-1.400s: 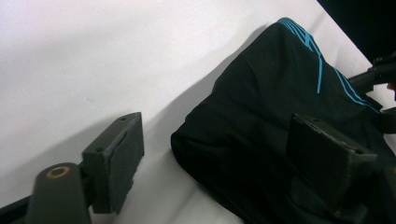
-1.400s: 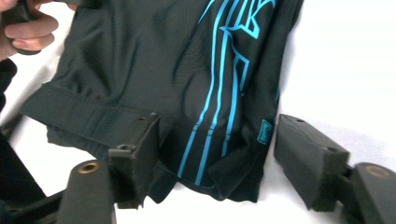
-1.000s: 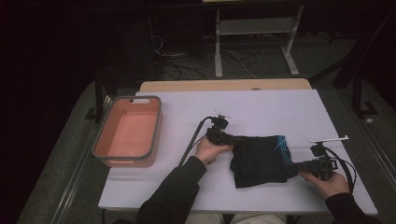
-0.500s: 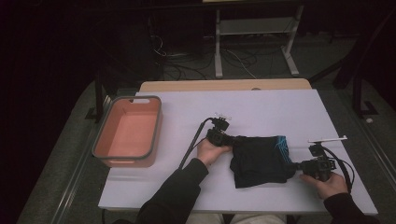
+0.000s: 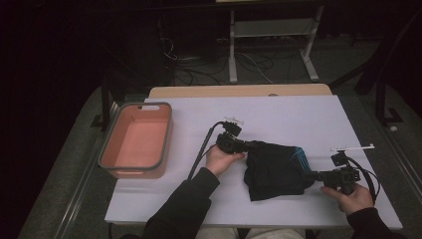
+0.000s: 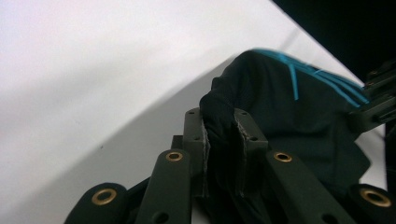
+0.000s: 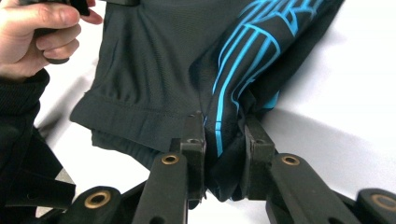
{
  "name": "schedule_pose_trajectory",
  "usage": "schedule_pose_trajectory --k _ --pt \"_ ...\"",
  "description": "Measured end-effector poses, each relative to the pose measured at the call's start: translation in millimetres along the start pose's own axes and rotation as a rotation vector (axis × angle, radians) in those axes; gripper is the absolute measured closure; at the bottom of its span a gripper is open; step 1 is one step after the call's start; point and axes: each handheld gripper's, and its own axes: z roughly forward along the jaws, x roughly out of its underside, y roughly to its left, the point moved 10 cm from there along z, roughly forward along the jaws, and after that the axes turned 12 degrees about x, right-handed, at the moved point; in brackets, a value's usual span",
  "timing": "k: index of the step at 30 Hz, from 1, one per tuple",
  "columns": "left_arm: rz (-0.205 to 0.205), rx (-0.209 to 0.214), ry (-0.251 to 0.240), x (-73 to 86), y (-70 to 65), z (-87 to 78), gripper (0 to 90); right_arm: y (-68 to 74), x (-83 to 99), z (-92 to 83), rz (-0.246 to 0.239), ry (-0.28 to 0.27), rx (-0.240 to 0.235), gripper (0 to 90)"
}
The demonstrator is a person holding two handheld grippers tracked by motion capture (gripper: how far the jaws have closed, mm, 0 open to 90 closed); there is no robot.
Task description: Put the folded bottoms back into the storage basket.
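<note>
A black garment [image 5: 276,169] with blue stripes lies crumpled on the white table [image 5: 298,114]. My left gripper [image 5: 251,148] holds its left edge. In the left gripper view the jaws [image 6: 219,140] have just been closing and now pinch a fold of the black cloth [image 6: 289,112]. My right gripper [image 5: 307,175] grips the garment's right edge. Its jaws [image 7: 224,140] have also just been closing and clamp the blue-striped fabric [image 7: 154,60]. The cloth sags between the two grippers.
A pink bin [image 5: 137,139] stands at the table's left side. The person's left hand [image 7: 32,32] appears at the top left of the right gripper view. Cables and a metal stand's legs lie on the dark floor behind the table.
Both grippers have closed onto the garment's edges. The left hand has risen a little, bunching up the cloth's left edge. The right hand has stayed in place.
</note>
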Motion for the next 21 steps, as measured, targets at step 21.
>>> schedule_pose_trajectory --k 21 --pt "0.050 0.026 -0.066 -16.7 -24.2 -38.7 77.8 24.7 -8.0 -11.4 -0.080 -0.097 -0.057 73.4"
